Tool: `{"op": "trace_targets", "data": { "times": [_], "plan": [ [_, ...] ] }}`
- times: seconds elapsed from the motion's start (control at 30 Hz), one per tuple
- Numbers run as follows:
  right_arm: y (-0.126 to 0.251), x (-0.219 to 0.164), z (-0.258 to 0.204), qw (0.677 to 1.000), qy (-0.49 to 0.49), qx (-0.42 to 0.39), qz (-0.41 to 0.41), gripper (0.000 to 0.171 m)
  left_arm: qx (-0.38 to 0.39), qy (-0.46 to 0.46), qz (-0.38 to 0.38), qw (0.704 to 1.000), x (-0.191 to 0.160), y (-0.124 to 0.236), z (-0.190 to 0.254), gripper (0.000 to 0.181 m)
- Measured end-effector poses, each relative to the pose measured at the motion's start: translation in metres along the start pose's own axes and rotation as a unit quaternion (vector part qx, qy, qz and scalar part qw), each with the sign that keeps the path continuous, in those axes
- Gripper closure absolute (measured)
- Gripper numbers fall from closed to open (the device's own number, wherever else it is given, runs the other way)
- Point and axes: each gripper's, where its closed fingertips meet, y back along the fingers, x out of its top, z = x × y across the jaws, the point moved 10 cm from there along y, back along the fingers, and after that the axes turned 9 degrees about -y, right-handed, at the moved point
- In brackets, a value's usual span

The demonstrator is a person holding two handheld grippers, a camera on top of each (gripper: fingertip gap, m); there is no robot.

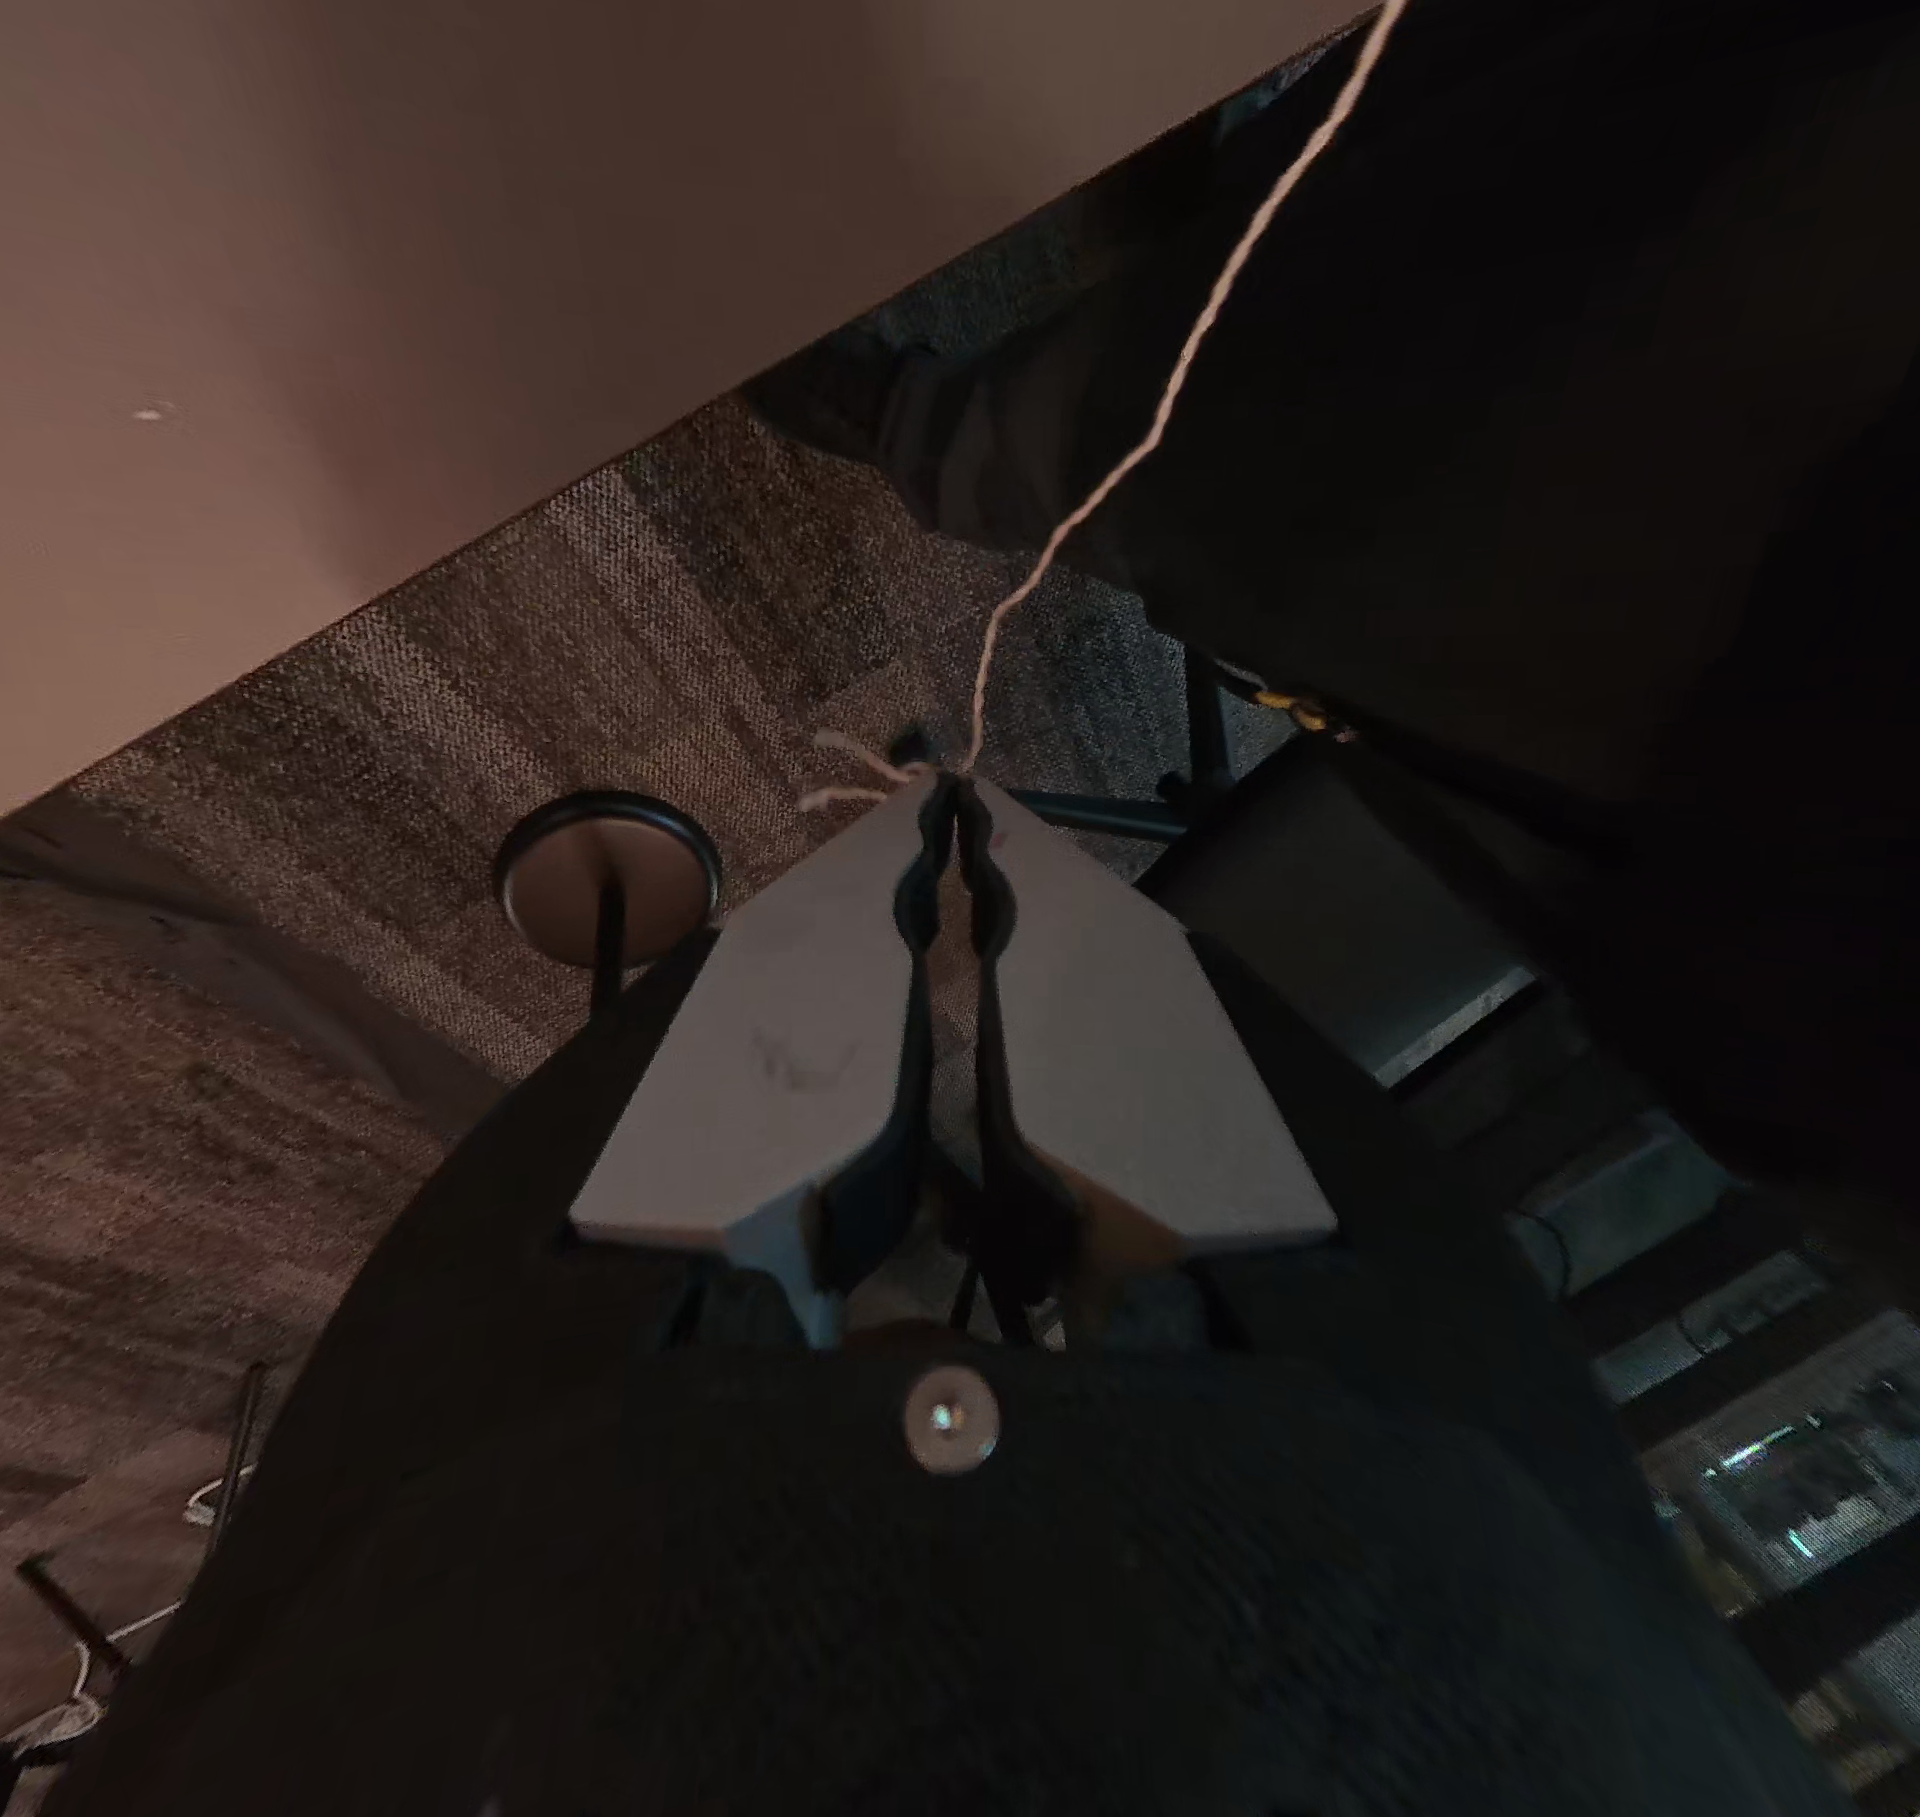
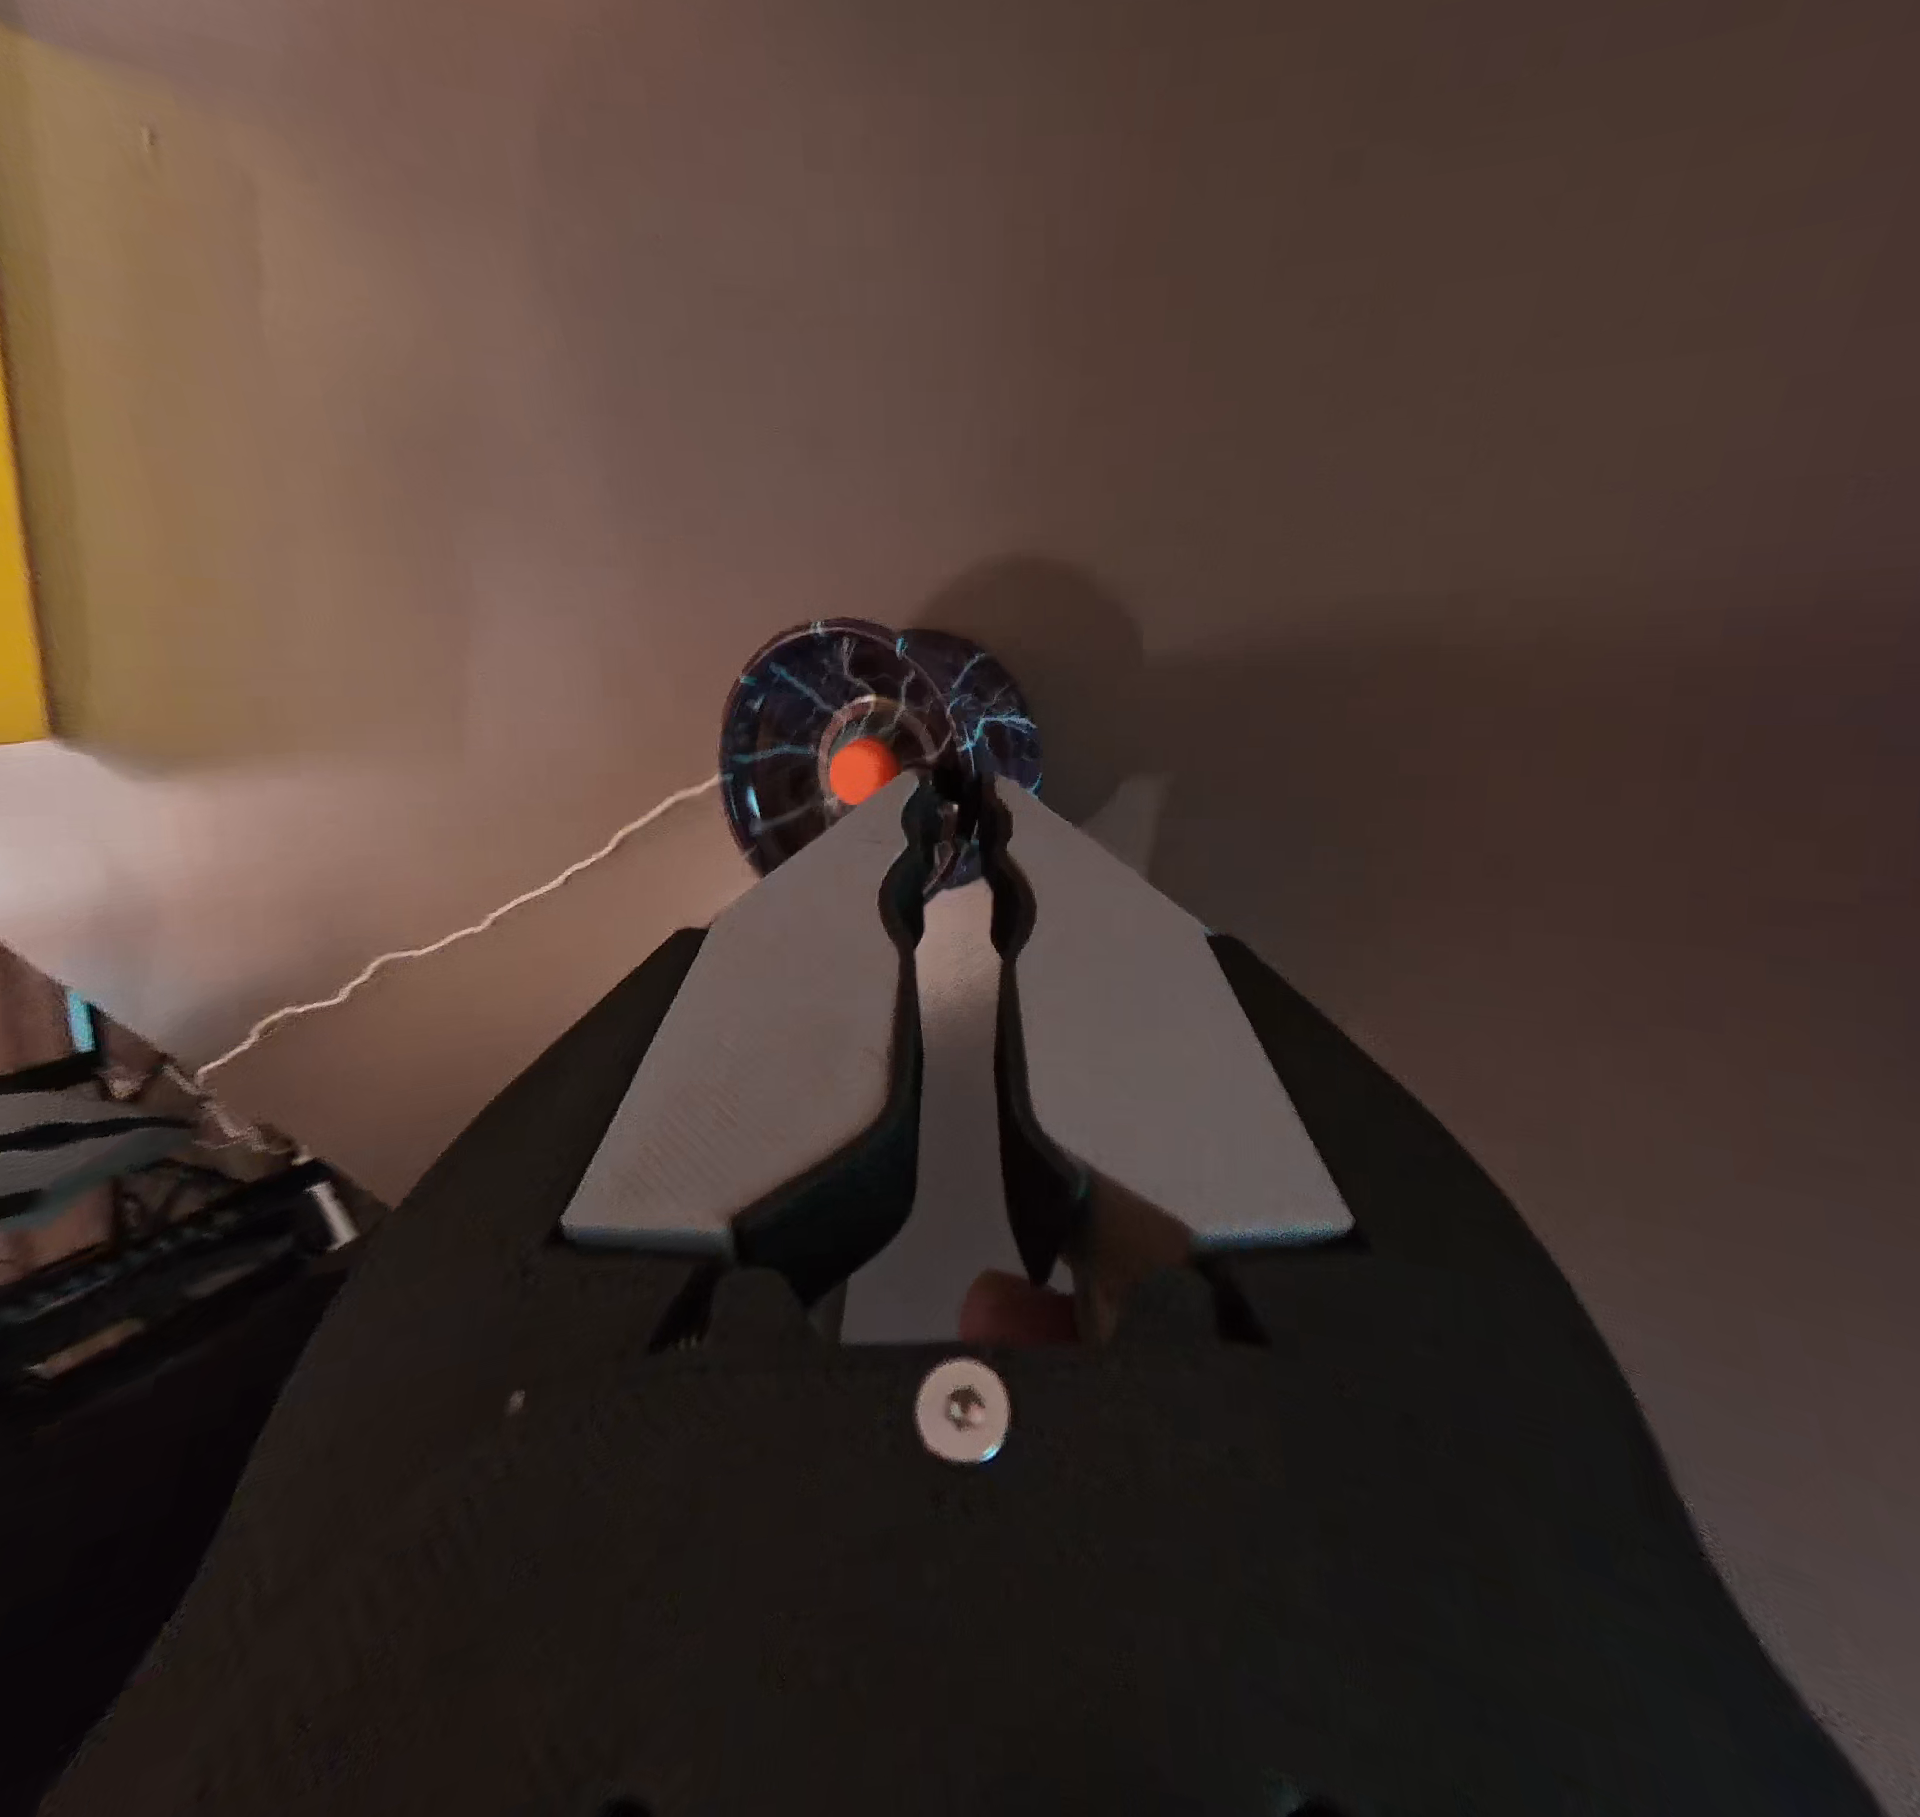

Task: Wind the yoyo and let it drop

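your left gripper (image 1: pixel 951 780) has its tips pinched tight on the knotted end of the string (image 1: pixel 1195 354), w/ the frayed tail poking out just left of the tips and the rest running up and right, off past the tabletop (image 1: pixel 416 261) edge. your right gripper (image 2: pixel 951 791) is nearly closed, tips nipping the yoyo (image 2: pixel 873 728) at the groove betw its two dark, blue-veined halves, orange hub just left of the tips. the yoyo sits above the tabletop, its shadow just right of it, and the string leaves the yoyo's left side, sagging down-left.
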Motion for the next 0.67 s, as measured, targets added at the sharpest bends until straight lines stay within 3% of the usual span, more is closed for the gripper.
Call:
{"op": "trace_targets", "data": {
  "times": [0.17, 0.33, 0.43, 0.57, 0.67],
  "plan": [
    [0.0, -0.029, -0.009, 0.997, 0.003, 0.057, -0.049, 0.161, -0.014, -0.009, 0.0, 1.0, 0.001, -0.005, 0.01, 0.181],
    [0.015, -0.022, -0.009, 0.989, 0.138, 0.024, -0.053, 0.15, -0.022, -0.008, -0.003, 1.0, -0.003, -0.009, 0.013, 0.181],
    [0.018, -0.008, -0.024, 0.966, 0.246, 0.036, -0.069, 0.144, -0.022, -0.011, -0.004, 1.0, -0.004, -0.009, 0.013, 0.181],
    [0.004, 0.004, -0.04, 0.921, 0.375, -0.027, -0.097, 0.142, -0.016, -0.011, -0.006, 1.0, -0.004, -0.009, 0.011, 0.181],
    [-0.008, 0.009, -0.047, 0.896, 0.426, -0.065, -0.105, 0.157, -0.008, -0.006, -0.008, 1.0, -0.008, -0.009, 0.008, 0.181]
  ]
}}
